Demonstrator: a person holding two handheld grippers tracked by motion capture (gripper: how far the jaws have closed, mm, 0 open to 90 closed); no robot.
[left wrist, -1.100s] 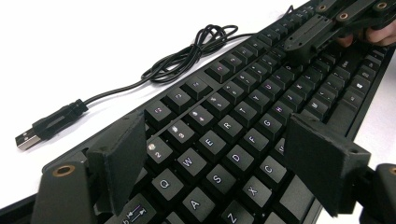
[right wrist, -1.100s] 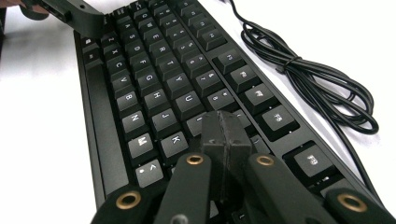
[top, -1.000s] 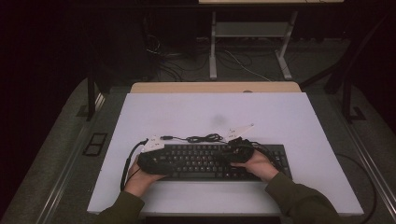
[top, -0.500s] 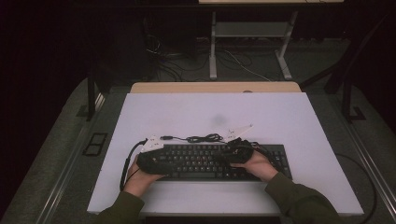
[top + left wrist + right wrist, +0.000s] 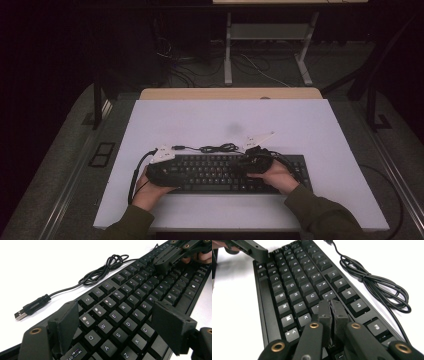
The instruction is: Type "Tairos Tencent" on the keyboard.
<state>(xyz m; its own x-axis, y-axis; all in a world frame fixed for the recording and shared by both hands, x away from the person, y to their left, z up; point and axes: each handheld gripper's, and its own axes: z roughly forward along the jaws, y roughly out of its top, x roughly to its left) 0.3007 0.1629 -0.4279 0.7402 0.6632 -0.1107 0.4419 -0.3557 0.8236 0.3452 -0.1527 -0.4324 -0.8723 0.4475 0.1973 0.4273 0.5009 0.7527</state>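
Keyboard [image 5: 225, 172] flat near table's [image 5: 350, 130] front edge, cable [image 5: 215, 148] coiled just behind. Left gripper [image 5: 117, 322] spread wide over the Q-to-C keys, gripping nothing. Right gripper [image 5: 332, 312] nearly together, tips on keys around K; just cracked open slightly, nothing between. Press straight down with closed tips, one key only. Otherwise unchanged from earlier frames.
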